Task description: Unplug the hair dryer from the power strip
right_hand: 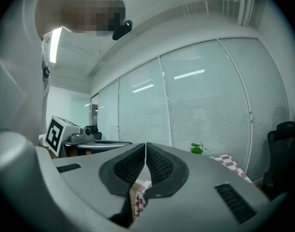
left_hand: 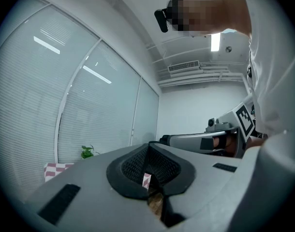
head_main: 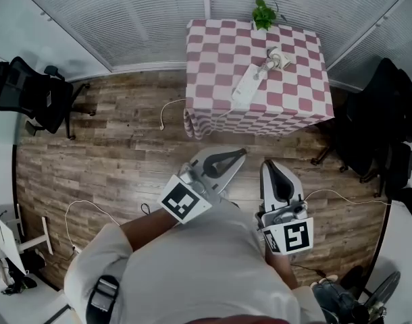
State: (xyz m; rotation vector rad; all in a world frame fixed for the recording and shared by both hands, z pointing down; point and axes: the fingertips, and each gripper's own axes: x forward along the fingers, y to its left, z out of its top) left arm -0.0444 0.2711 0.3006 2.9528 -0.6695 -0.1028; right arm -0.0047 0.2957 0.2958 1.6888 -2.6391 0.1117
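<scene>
A white power strip (head_main: pixel 245 86) lies on the pink-and-white checkered table (head_main: pixel 213 52) far ahead. The white hair dryer (head_main: pixel 279 58) rests just right of the strip's far end, its cord running to the strip. My left gripper (head_main: pixel 241 152) and right gripper (head_main: pixel 268 163) are held close to my body over the wooden floor, well short of the table. Both point toward it with jaws together and nothing between them. In the left gripper view the left gripper (left_hand: pixel 148 146) has its pads meeting; in the right gripper view the right gripper (right_hand: pixel 145 145) is shut too.
A small green plant (head_main: pixel 263 12) stands at the table's far edge. Black office chairs stand at the left (head_main: pixel 30 93) and right (head_main: pixel 378 127). A white cable (head_main: pixel 167 110) trails on the floor left of the table. Blinds cover the windows behind.
</scene>
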